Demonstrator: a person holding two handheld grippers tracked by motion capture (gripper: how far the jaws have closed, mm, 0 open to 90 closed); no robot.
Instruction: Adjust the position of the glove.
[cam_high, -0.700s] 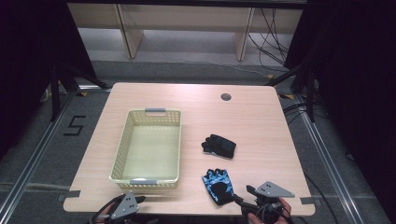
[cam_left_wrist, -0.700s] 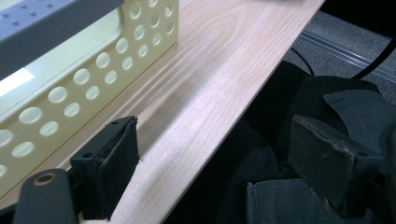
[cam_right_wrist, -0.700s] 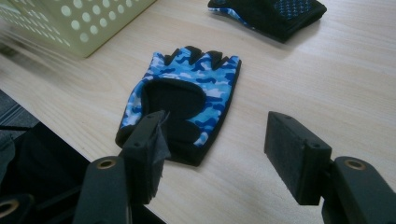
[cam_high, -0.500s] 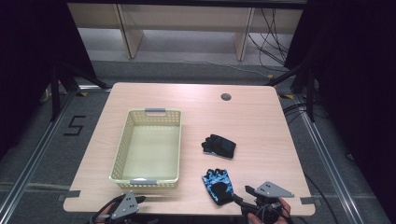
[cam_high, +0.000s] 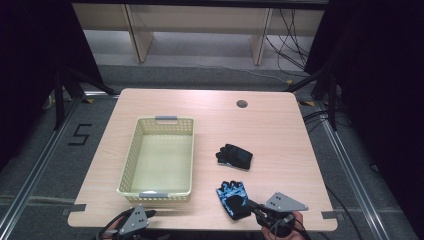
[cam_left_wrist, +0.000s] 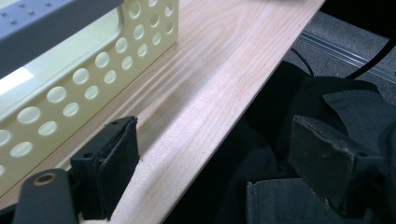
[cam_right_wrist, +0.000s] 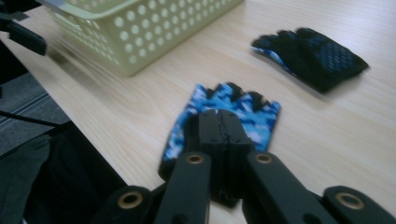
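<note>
Your right gripper (cam_right_wrist: 219, 119) hovers over the blue patterned glove (cam_right_wrist: 224, 116) at the table's (cam_high: 280, 125) near edge, its jaws pressed together with nothing between them. Beyond lies the black glove (cam_high: 234, 156), right of the yellow basket (cam_high: 130, 160). Your left gripper (cam_left_wrist: 224, 163) waits wide apart and empty at the basket's near corner.

Lab: floor rails (cam_high: 40, 165); loose cables (cam_high: 287, 47)

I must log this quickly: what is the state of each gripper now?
Left gripper: open, holding nothing.
Right gripper: shut over the blue glove, not holding it.
</note>
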